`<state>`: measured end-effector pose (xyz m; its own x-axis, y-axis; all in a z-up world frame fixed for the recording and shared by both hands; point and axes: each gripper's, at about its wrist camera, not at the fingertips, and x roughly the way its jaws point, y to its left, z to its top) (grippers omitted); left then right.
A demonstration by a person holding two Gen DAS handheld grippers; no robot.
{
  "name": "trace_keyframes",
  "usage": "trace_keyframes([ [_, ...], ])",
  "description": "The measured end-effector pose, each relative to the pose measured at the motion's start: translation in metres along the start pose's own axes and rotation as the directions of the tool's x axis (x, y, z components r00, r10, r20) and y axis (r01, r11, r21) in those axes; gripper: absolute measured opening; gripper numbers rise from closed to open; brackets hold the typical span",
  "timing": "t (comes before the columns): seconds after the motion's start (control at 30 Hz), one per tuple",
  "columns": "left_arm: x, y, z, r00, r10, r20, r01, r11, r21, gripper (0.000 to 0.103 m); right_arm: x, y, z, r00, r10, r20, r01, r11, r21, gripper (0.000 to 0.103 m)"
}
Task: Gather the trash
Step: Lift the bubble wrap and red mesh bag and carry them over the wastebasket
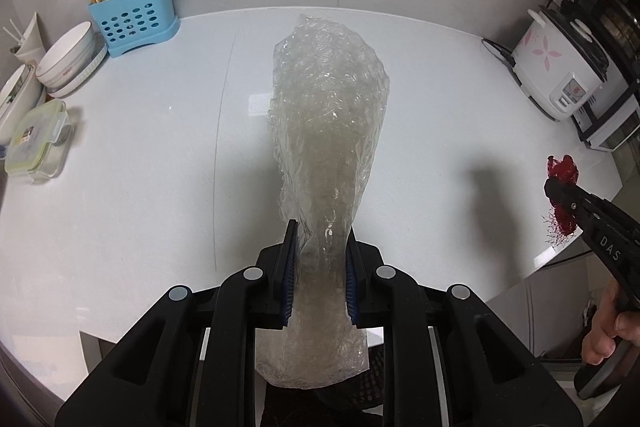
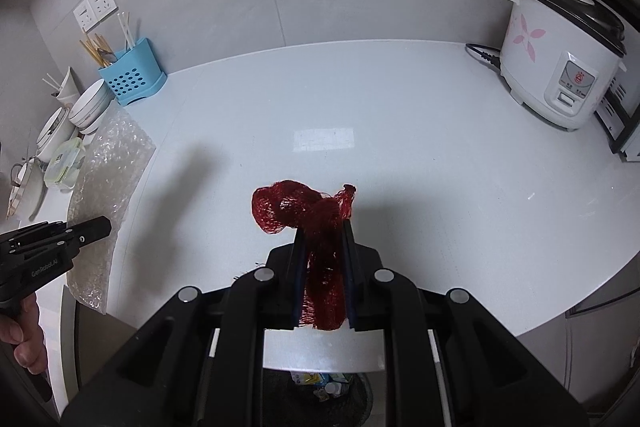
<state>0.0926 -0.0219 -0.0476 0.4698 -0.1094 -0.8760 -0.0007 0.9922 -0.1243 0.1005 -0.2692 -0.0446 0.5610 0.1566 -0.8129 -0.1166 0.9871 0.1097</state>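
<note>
My left gripper [image 1: 320, 239] is shut on a clear sheet of bubble wrap [image 1: 326, 123] and holds it above the white counter [image 1: 140, 167]. The wrap also shows at the left of the right wrist view [image 2: 108, 183], with the left gripper [image 2: 105, 227] on it. My right gripper [image 2: 323, 231] is shut on a bunched red mesh net bag [image 2: 308, 219], held above the counter's [image 2: 440, 167] front edge. It shows at the right of the left wrist view too, with the right gripper [image 1: 550, 187] clamping the red net [image 1: 562, 171]. A bin with trash [image 2: 324, 387] lies below the counter edge.
A blue utensil holder [image 1: 134, 17], stacked bowls [image 1: 68, 57] and a lidded food box [image 1: 36, 143] stand along the left. A white rice cooker [image 2: 556, 67] with its cord stands at the back right, next to an appliance [image 1: 612, 123].
</note>
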Motion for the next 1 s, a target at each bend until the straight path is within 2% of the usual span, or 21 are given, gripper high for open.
trace_keyframes([
  [0.5, -0.030, -0.023, -0.058, 0.999, -0.036, 0.016, 0.035, 0.999, 0.030, 0.019, -0.036, -0.005, -0.058, 1.000, 0.027, 0.008, -0.027, 0.999, -0.025, 0.014],
  [1.0, -0.046, -0.044, -0.137, 0.990, -0.141, -0.007, 0.141, 0.986, 0.084, 0.019, -0.059, -0.002, -0.140, 0.996, 0.081, -0.022, -0.082, 0.996, -0.038, 0.014],
])
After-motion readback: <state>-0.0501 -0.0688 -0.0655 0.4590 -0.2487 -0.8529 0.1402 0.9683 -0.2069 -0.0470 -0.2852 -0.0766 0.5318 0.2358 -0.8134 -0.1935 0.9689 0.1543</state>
